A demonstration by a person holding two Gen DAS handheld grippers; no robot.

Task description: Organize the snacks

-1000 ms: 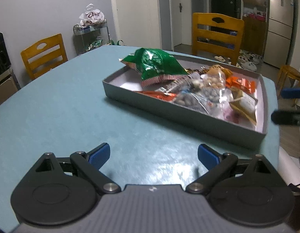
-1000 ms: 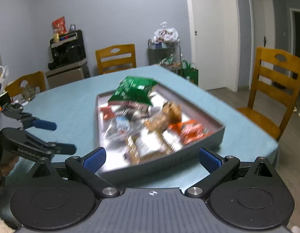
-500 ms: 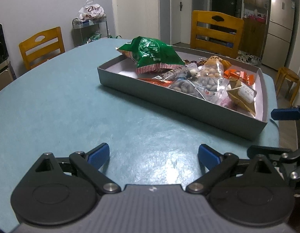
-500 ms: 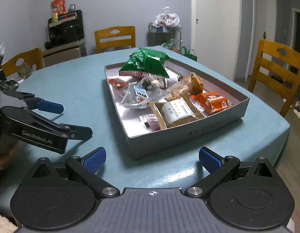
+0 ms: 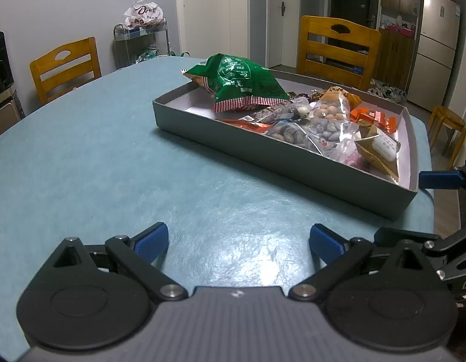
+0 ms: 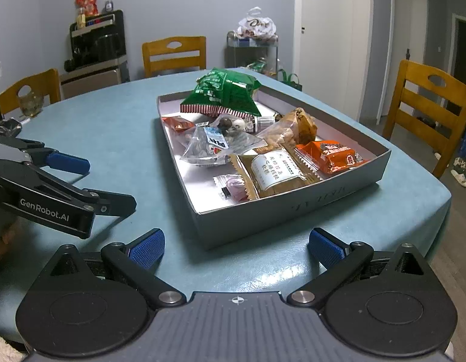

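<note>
A: What differs from half a second ago?

B: Little. In the right wrist view the grey tray (image 6: 293, 208) sits slightly further ahead than before, and the left gripper (image 6: 109, 182) reaches further into view from the left. The snacks lie as they did.

A: And the grippers?

B: Both are spread wide with nothing between their fingers. The left gripper (image 5: 239, 238) hangs over bare teal tablecloth (image 5: 97, 157), short of the tray's long wall (image 5: 263, 154). The right gripper (image 6: 236, 242) faces the tray's near corner, apart from it.

A: Where are the snacks?

B: All inside the tray: a green bag (image 6: 223, 93) at the far end, a clear pouch of nuts (image 6: 214, 147) in the middle, a gold pastry packet (image 6: 275, 169) and an orange wrapper (image 6: 332, 155) nearer, and a small pink candy (image 6: 233, 185) beside the gold packet.

A: Any readable writing?

B: "GenRobot.AI" on the left gripper's arm, and "Dove" on the white bag (image 5: 144, 13) atop the cart (image 5: 136, 48). The packet labels are too small to read.
</note>
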